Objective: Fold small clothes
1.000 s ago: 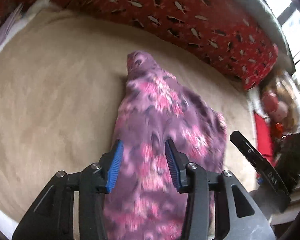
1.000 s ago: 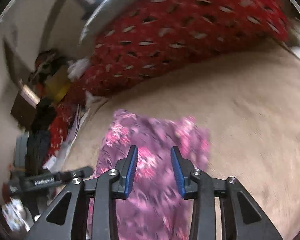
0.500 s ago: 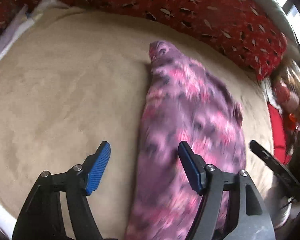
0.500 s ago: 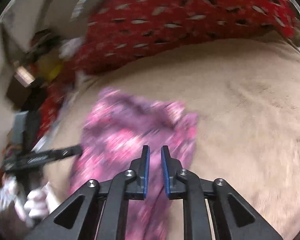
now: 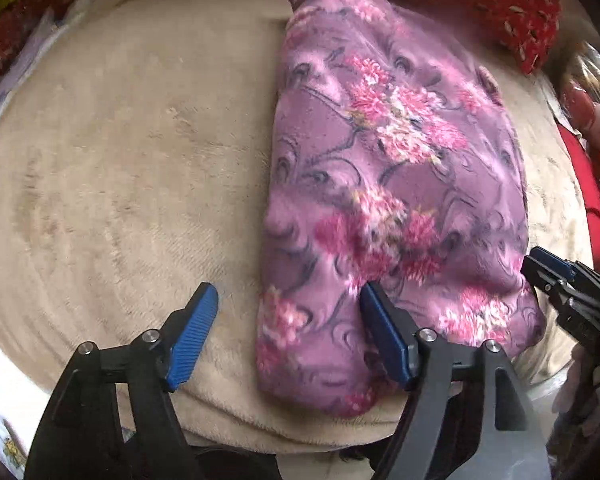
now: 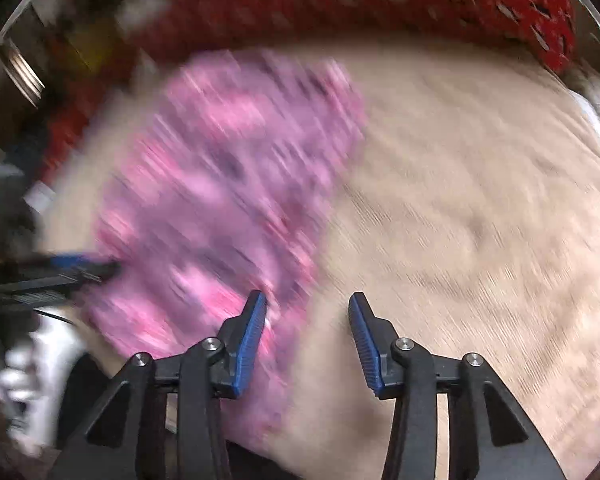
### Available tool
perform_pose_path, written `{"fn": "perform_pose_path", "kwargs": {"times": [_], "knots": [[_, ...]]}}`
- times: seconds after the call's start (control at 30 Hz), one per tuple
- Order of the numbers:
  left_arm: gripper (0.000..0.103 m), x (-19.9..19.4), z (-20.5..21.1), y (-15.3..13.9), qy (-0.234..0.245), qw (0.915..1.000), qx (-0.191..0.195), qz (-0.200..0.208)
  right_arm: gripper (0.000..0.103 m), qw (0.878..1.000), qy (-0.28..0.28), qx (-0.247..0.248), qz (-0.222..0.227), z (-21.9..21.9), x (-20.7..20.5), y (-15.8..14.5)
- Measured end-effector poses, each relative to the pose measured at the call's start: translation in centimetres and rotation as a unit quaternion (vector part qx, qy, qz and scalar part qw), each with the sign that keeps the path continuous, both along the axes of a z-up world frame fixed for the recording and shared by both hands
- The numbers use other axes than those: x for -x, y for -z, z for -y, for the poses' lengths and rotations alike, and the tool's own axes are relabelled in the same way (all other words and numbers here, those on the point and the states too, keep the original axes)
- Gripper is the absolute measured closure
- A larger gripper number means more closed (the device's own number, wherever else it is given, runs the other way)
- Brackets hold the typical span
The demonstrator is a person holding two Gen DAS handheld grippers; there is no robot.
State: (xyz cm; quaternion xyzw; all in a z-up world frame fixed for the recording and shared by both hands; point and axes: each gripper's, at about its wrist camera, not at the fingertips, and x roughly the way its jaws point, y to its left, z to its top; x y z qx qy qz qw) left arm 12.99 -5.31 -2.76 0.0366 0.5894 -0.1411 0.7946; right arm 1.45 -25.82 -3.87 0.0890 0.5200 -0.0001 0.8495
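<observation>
Nearest the left wrist camera, the left gripper (image 5: 286, 330) has its blue-padded jaws wide and still opening; they straddle the near left edge of the purple fleece garment with pink flowers (image 5: 384, 184), gripping nothing. The right gripper (image 6: 307, 330) also has its jaws opening, partly spread, over the garment's near right edge (image 6: 228, 184) without pinching it. The garment lies folded lengthwise on the beige plush blanket (image 5: 132, 152). Beyond it lies a red cushion with pale leaf marks (image 5: 512, 4).
</observation>
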Motion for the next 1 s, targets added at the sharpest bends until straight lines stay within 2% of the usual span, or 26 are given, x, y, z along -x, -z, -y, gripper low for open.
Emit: {"fn": "perform_pose_path", "kwargs": {"times": [0.07, 0.17, 0.23, 0.33, 0.53, 0.6, 0.67, 0.77, 1.0], "knots": [[0.028, 1.0, -0.1, -0.9, 0.012, 0.9998, -0.006, 0.012, 0.059, 0.999, 0.022, -0.03, 0.018, 0.6, 1.0, -1.3], [0.029, 1.9, -0.4, -1.3, 0.008, 0.9996, -0.015, 0.025, 0.055, 0.998, 0.017, -0.038, 0.042, 0.2, 2.0, -2.6], [0.028, 2.3, -0.5, -1.1, 0.004, 0.9996, -0.016, 0.021, 0.055, 0.999, 0.005, -0.024, 0.032, -0.7, 2.3, -1.9], [0.028, 2.4, -1.0, -0.6, -0.003, 0.9998, -0.013, 0.011, 0.053, 1.0, -0.014, 0.023, -0.017, -1.7, 2.2, 0.7], [0.028, 3.6, -2.4, -0.5, -0.007, 0.9999, -0.008, 0.005, 0.05, 0.998, -0.015, 0.053, -0.006, -3.4, 2.7, -0.7], [0.027, 3.7, -2.4, -0.4, -0.008, 0.9999, -0.008, 0.003, 0.033, 0.997, 0.001, 0.069, -0.018, -3.4, 2.6, 0.3], [0.023, 3.8, -2.7, -0.4, -0.01, 0.9999, -0.011, 0.001, 0.023, 0.998, 0.025, 0.05, -0.022, -2.5, 2.9, 1.0], [0.023, 4.2, -3.5, -0.5, -0.01, 0.9999, -0.008, 0.003, 0.021, 0.998, 0.052, 0.005, -0.023, -1.0, 3.6, 1.1], [0.023, 7.3, -4.3, -2.6, 0.002, 0.9979, -0.036, 0.054, 0.018, 0.995, 0.079, 0.017, -0.052, -1.1, 5.1, -0.4]]}}
